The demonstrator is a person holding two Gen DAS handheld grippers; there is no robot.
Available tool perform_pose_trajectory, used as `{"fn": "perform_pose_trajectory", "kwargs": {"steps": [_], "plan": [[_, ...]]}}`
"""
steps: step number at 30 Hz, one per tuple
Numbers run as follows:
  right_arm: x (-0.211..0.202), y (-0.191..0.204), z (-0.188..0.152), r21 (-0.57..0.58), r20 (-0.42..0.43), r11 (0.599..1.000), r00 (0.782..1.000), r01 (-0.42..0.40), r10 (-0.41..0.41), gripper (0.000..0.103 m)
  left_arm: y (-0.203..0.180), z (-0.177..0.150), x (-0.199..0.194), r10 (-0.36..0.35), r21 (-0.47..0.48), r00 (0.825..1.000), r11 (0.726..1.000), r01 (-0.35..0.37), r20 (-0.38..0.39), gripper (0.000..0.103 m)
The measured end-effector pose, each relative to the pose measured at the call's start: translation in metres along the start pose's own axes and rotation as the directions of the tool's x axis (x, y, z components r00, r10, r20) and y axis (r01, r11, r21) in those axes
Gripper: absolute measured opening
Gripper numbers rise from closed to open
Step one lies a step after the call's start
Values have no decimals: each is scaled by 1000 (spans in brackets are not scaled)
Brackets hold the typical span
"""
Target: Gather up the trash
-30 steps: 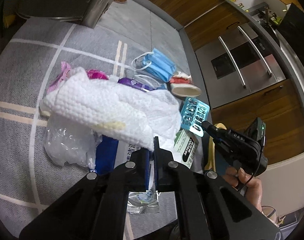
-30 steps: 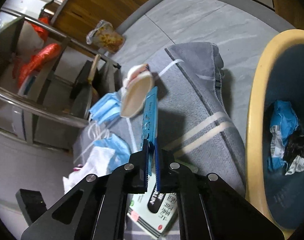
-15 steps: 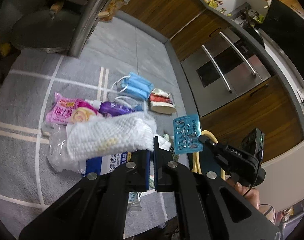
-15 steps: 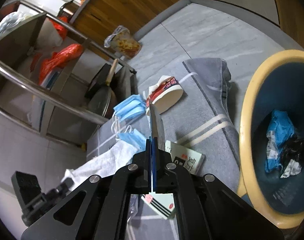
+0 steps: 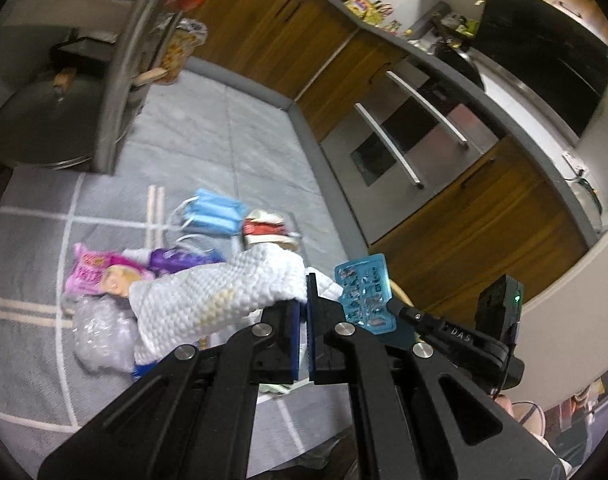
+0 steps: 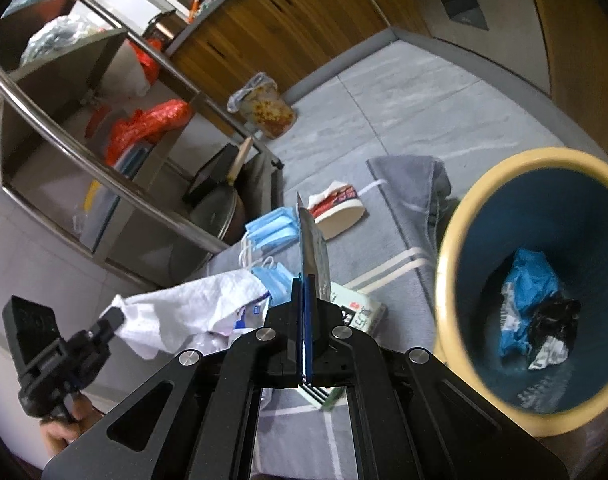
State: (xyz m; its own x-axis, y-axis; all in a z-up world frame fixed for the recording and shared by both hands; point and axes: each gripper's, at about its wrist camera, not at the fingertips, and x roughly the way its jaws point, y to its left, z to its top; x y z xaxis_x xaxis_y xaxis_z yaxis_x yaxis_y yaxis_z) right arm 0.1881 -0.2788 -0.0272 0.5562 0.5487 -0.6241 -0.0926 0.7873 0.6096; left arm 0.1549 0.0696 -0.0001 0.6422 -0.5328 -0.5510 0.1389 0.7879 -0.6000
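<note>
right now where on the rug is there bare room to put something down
Free: the rug left of the pink wrapper, and the grey strip between the paper cup and the bin. Bare floor tiles lie beyond the blue masks. Crowded: the middle, around the carton and clear plastic.

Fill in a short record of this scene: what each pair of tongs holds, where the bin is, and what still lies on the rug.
left tongs: shut on white paper towel
right tongs: shut on blue blister pack
bin: right of the rug, wrappers inside
rug: face masks, pink packet, paper cup, clear plastic bag
</note>
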Motion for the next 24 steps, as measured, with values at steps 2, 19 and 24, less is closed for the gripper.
{"fn": "perform_pose_trajectory", "kwargs": {"steps": [2, 19, 24], "plan": [[-11, -2, 1, -3, 19, 1000, 1000, 3, -3, 1, -11, 2, 0, -14, 17, 1000, 1000, 14, 6, 2], [-82, -64, 0, 64, 125, 996, 989, 67, -74, 1, -111, -13, 59, -137, 158, 985, 976, 152, -104, 2], [-90, -89, -5, 105, 124, 990, 987, 93, -106, 1, -140, -21, 85, -167, 192, 975, 962, 193, -146, 2]]}}
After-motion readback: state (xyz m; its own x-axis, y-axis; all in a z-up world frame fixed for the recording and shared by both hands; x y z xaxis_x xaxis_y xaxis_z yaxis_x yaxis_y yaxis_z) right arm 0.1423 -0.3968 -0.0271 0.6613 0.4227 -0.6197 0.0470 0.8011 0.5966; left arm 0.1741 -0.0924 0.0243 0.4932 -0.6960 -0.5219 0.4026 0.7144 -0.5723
